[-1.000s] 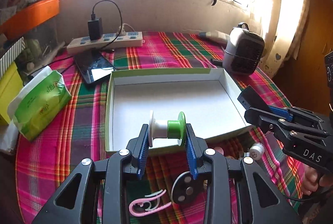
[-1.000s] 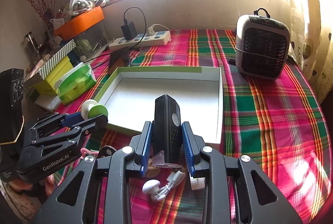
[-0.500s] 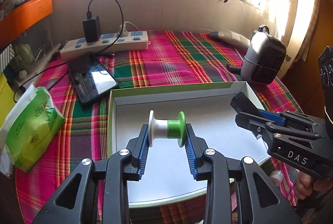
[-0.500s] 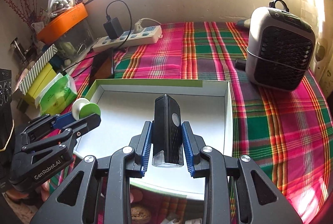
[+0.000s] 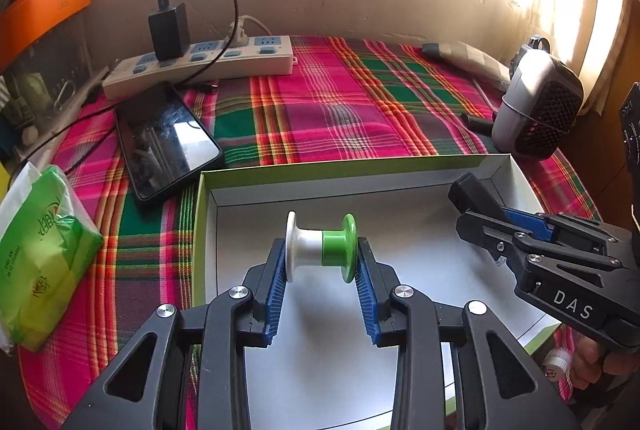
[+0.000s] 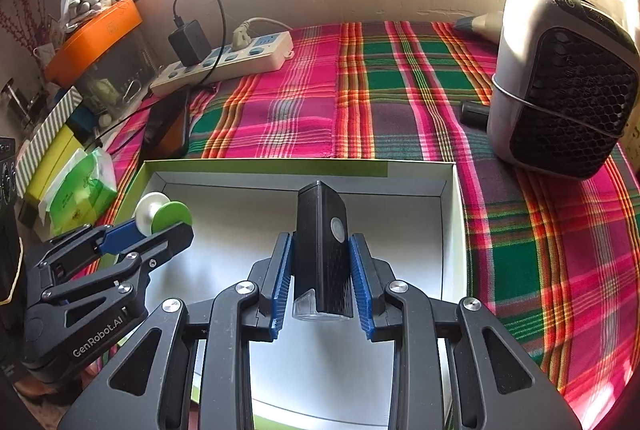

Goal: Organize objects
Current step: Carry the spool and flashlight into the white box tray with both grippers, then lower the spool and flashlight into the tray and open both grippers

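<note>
Two handheld tools hover side by side over a shallow white box (image 5: 400, 166) with a green rim, which sits on a tabletop (image 5: 320, 110) covered in pink, green and red plaid cloth. Nothing can be seen lying on the bare white floor of the box between and beyond the tools.

On the left, the tool (image 5: 321, 262) pinches a small spool (image 5: 321, 246), half white and half green, between its blue pads. The spool's long axis runs crosswise, white end to the left, green end to the right, held above the left part of the box.

On the right, the tool (image 6: 321, 270) is clamped on a slim black gadget (image 6: 323, 250) with a round pale button and a clear base. Its long axis runs along the fingers, the far end pointing toward the back wall of the box.

Beyond the box lie a dark phone (image 5: 166, 140) and a white power strip (image 5: 200, 64) with a black charger (image 5: 169, 30) plugged in. A green tissue pack (image 5: 40, 250) sits at the left, and a small grey fan heater (image 6: 560, 82) stands at the right.
</note>
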The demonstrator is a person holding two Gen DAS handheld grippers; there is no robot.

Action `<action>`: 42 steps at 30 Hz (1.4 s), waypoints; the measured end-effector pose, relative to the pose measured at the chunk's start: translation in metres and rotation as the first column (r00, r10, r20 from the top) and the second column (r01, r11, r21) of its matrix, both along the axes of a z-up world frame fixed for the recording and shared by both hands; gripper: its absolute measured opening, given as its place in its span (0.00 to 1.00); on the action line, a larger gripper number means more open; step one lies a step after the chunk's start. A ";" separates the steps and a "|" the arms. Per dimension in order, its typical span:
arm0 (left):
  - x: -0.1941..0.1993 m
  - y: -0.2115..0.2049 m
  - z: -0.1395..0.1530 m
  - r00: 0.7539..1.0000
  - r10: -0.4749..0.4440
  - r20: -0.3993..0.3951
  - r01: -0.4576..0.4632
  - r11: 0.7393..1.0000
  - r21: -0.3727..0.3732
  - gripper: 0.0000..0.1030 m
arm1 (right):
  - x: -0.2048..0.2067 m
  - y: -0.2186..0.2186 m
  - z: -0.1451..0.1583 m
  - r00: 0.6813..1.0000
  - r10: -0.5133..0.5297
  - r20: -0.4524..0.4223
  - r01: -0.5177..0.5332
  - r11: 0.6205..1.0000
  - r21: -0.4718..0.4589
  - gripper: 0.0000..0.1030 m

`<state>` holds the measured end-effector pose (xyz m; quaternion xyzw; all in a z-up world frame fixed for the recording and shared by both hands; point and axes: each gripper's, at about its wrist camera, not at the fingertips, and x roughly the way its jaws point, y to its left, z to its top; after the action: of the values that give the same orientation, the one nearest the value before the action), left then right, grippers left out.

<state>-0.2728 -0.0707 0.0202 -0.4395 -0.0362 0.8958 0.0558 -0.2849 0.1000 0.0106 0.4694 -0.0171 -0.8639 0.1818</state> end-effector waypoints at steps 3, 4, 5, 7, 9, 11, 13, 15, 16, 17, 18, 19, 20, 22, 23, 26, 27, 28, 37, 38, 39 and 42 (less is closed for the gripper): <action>-0.003 -0.001 -0.003 1.000 0.004 0.008 -0.004 1.000 -0.008 0.30 | -0.002 0.000 -0.002 1.000 0.001 -0.001 -0.001 1.000 0.007 0.29; -0.004 -0.001 -0.005 1.000 0.006 0.012 -0.006 1.000 -0.009 0.30 | -0.002 -0.001 -0.003 1.000 0.004 0.000 -0.004 1.000 0.008 0.29; -0.004 -0.001 -0.005 1.000 0.007 0.009 -0.007 1.000 -0.011 0.30 | -0.003 -0.001 -0.003 1.000 0.006 0.002 -0.006 1.000 0.008 0.29; -0.005 0.000 -0.005 1.000 0.003 0.009 -0.003 1.000 -0.015 0.30 | -0.004 -0.003 -0.005 1.000 0.008 0.002 -0.008 1.000 0.012 0.29; -0.006 -0.001 -0.005 1.000 0.004 0.008 -0.004 1.000 -0.013 0.30 | -0.005 -0.004 -0.006 1.000 0.009 0.002 -0.009 1.000 0.014 0.29; -0.007 0.000 -0.005 1.000 0.004 0.007 -0.004 1.000 -0.023 0.30 | -0.005 -0.004 -0.006 1.000 0.008 -0.001 -0.008 1.000 0.013 0.29; -0.007 0.002 -0.006 1.000 0.003 0.004 -0.003 0.999 -0.040 0.30 | -0.005 -0.004 -0.006 1.000 0.007 0.000 -0.007 1.000 0.012 0.29; -0.007 0.002 -0.006 1.000 0.002 0.004 -0.001 0.999 -0.052 0.30 | -0.005 -0.004 -0.006 1.000 0.006 -0.003 -0.006 1.000 0.011 0.29; -0.007 0.002 -0.006 1.000 0.002 0.004 -0.001 0.999 -0.052 0.30 | -0.004 -0.005 -0.006 1.000 0.005 -0.004 -0.005 1.000 0.012 0.29; -0.007 0.002 -0.006 1.000 0.003 0.004 -0.003 0.999 -0.050 0.30 | -0.004 -0.005 -0.006 1.000 0.004 -0.004 -0.004 1.000 0.012 0.29; -0.008 0.003 -0.006 1.000 0.003 0.004 -0.003 0.999 -0.050 0.30 | -0.004 -0.005 -0.006 1.000 0.002 -0.005 -0.002 1.000 0.010 0.29; -0.008 0.002 -0.006 1.000 0.003 0.005 -0.003 0.999 -0.053 0.30 | -0.004 -0.005 -0.006 1.000 0.000 -0.005 0.000 1.000 0.010 0.29; -0.008 0.002 -0.006 1.000 0.003 0.005 -0.003 0.998 -0.056 0.30 | -0.004 -0.005 -0.006 1.000 -0.001 -0.006 0.001 1.000 0.010 0.29; -0.008 0.003 -0.006 1.000 0.004 0.007 -0.003 0.998 -0.062 0.30 | -0.004 -0.005 -0.006 1.000 -0.004 -0.008 0.004 1.000 0.009 0.29; -0.008 0.002 -0.006 1.000 0.005 0.007 -0.004 0.998 -0.063 0.30 | -0.004 -0.004 -0.006 1.000 -0.003 -0.008 0.003 1.000 0.008 0.29; -0.008 0.002 -0.005 1.000 0.006 0.007 -0.005 0.998 -0.060 0.30 | -0.004 -0.004 -0.006 1.000 -0.002 -0.011 0.002 1.000 0.005 0.29; -0.008 0.002 -0.005 1.000 0.005 0.008 -0.004 0.998 -0.061 0.30 | -0.004 -0.004 -0.006 1.000 -0.003 -0.012 0.003 1.000 0.003 0.29; -0.008 0.001 -0.005 1.000 0.005 0.009 -0.004 0.998 -0.061 0.30 | -0.004 -0.004 -0.006 1.000 -0.003 -0.013 0.003 1.000 0.001 0.29; 0.001 -0.003 0.001 1.000 0.018 -0.011 -0.018 0.999 -0.041 0.34 | 0.002 -0.006 -0.001 1.000 0.001 -0.028 -0.001 1.000 -0.001 0.40; 0.003 -0.003 0.003 1.000 0.016 -0.015 -0.016 0.999 -0.040 0.34 | 0.003 -0.006 0.000 1.000 -0.002 -0.031 0.002 1.000 0.005 0.42; 0.005 -0.004 0.004 1.000 0.015 -0.019 -0.016 0.999 -0.040 0.34 | 0.004 -0.006 0.001 0.999 -0.005 -0.034 0.006 1.000 0.009 0.45; 0.012 -0.005 0.008 0.999 0.016 -0.028 -0.017 0.999 -0.039 0.34 | 0.007 -0.002 0.004 0.999 -0.017 -0.038 0.017 1.000 0.001 0.48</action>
<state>-0.2612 -0.0755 0.0278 -0.4277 -0.0217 0.9028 0.0402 -0.2774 0.0980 0.0150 0.4527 -0.0173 -0.8742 0.1746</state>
